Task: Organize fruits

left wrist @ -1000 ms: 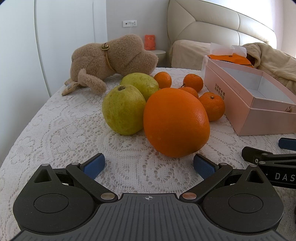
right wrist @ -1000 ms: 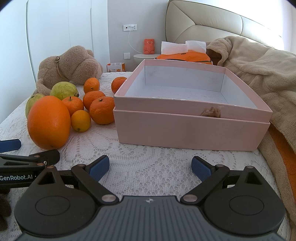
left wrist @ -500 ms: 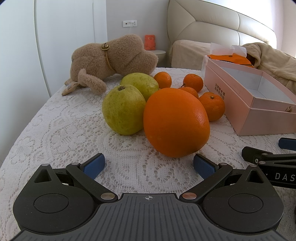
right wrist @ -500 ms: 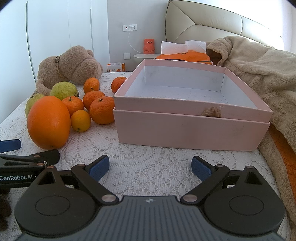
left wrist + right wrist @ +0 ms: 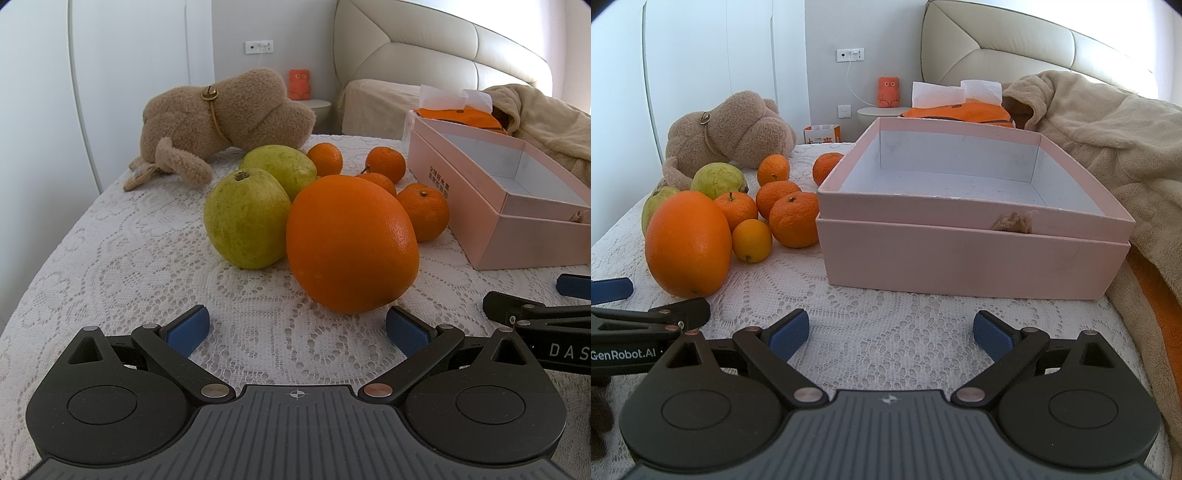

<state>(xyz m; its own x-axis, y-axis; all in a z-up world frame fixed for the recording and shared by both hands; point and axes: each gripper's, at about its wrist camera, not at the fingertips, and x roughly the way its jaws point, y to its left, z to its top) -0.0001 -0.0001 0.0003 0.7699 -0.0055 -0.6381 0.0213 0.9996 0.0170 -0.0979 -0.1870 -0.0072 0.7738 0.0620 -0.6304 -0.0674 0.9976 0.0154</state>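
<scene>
My left gripper [image 5: 297,328] hovers low over the white lace tablecloth [image 5: 122,258], its jaws spread wide and holding nothing. The big round orange [image 5: 351,243] sits right in front of them, closest to the right blue pad [image 5: 406,328], though I cannot tell whether the pad touches it. Just left of that orange and touching it stands a yellow-green pear-shaped fruit [image 5: 245,218], with a second green one [image 5: 279,166] behind. Several small mandarins [image 5: 794,219] cluster behind and right of the orange, and a small yellow-orange citrus [image 5: 751,240] lies just beside it. Farther right of the orange stands the open pink cardboard box [image 5: 971,258], its grey inside bare. My right gripper [image 5: 890,332] faces that box, jaws also spread wide. A brown plush toy [image 5: 221,110] lies behind the fruit.
</scene>
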